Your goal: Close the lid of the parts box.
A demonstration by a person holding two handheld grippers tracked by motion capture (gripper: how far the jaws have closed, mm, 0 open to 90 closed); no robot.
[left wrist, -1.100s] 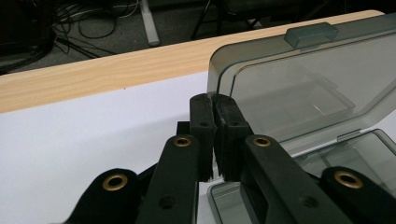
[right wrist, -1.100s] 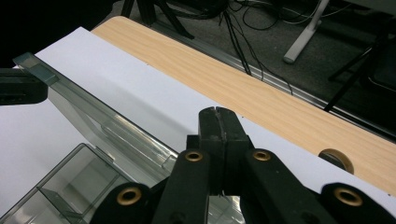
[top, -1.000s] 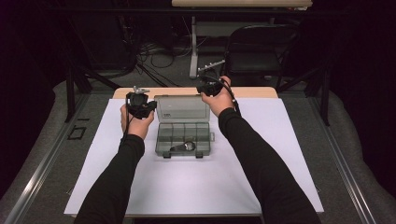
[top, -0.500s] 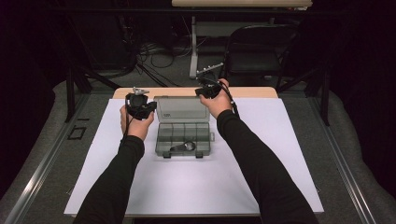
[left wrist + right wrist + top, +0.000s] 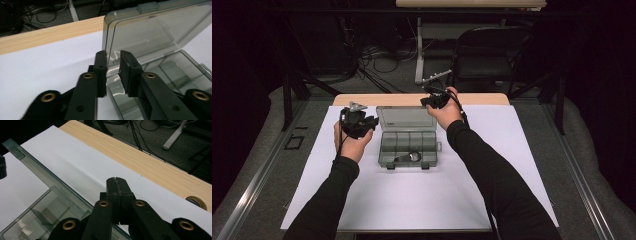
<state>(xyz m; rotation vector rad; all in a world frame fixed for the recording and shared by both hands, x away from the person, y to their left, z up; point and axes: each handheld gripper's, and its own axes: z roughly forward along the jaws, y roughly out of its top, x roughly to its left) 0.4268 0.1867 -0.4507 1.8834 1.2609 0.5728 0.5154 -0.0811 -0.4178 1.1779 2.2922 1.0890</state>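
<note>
A clear grey compartment box (image 5: 408,136) lies mid-table with its lid (image 5: 404,118) swung back open. A small metal part (image 5: 412,156) rests in a front compartment. My left gripper (image 5: 358,121) is at the box's left rear corner. In the left gripper view its jaws (image 5: 113,58) have just been opening and now stand slightly apart, with the lid's (image 5: 145,35) side edge in the gap and not squeezed. My right gripper (image 5: 433,100) hovers behind the right rear corner. Its jaws (image 5: 117,181) are pressed together on nothing, over the white sheet beside the box (image 5: 37,212).
A white sheet (image 5: 492,165) covers the table, and a wooden strip (image 5: 477,98) shows along the far edge. A round brown ring (image 5: 197,202) sits on that strip. A chair (image 5: 489,55) and floor cables (image 5: 382,55) lie beyond the table.
My left hand has shifted a little toward the near side and to the left. Its jaws have parted slightly. The right hand and the box have stayed put.
</note>
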